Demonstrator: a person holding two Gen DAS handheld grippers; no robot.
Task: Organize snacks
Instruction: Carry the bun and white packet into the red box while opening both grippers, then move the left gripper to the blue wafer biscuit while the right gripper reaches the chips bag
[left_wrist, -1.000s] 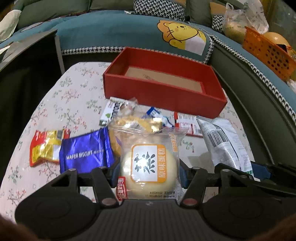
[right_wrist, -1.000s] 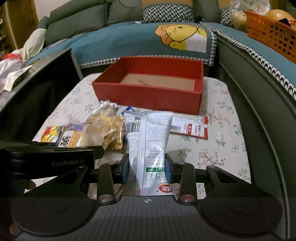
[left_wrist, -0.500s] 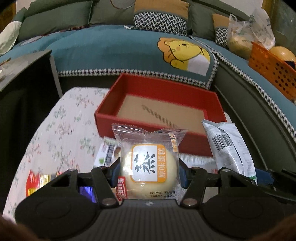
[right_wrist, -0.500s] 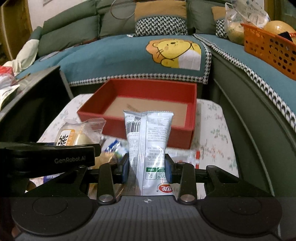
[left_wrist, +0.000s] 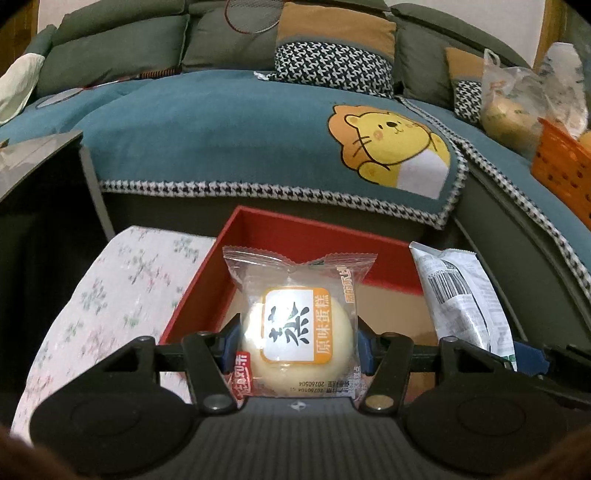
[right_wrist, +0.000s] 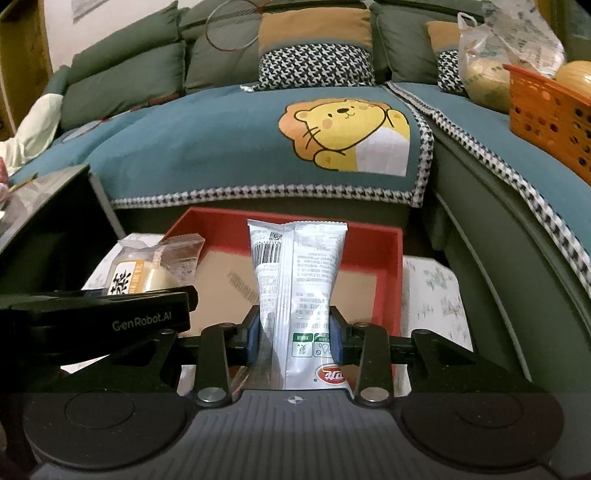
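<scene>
The left tongs (left_wrist: 297, 345) are closed on a clear-wrapped steamed cake (left_wrist: 295, 332); the blue pads press the wrapper at the widest part of the round bun. The right tongs (right_wrist: 293, 334) are fully closed on a white snack pouch (right_wrist: 297, 288), pinching it across its lower third so that the film narrows to a waist between the pads.

Position: both packets are held in the air above the open red box (right_wrist: 388, 280), which stands on the surface with the floral cloth (left_wrist: 92, 295). The cake is over the left part of the box, the pouch over the middle. The brown box floor (right_wrist: 218, 280) shows no snacks where visible.

Handling, by judgement:
- Cake: light, soft and easily crushed. Grip at the sides of the bun with minimal pressure; the sealed wrapper ends give no firm hold.
- Pouch: light, limp, with slippery film. A grip near one end lets the rest sag or swing; a grip nearer mid-length gives better control.

Orientation:
- Cake: label faces the left wrist camera, crimped upper seal points away from the tongs toward the sofa (left_wrist: 240, 129). The packet is almost square, so no long axis is marked.
- Pouch: long axis runs forward along the tongs' fingers, barcode end farthest out, red logo end nearest the camera.
</scene>
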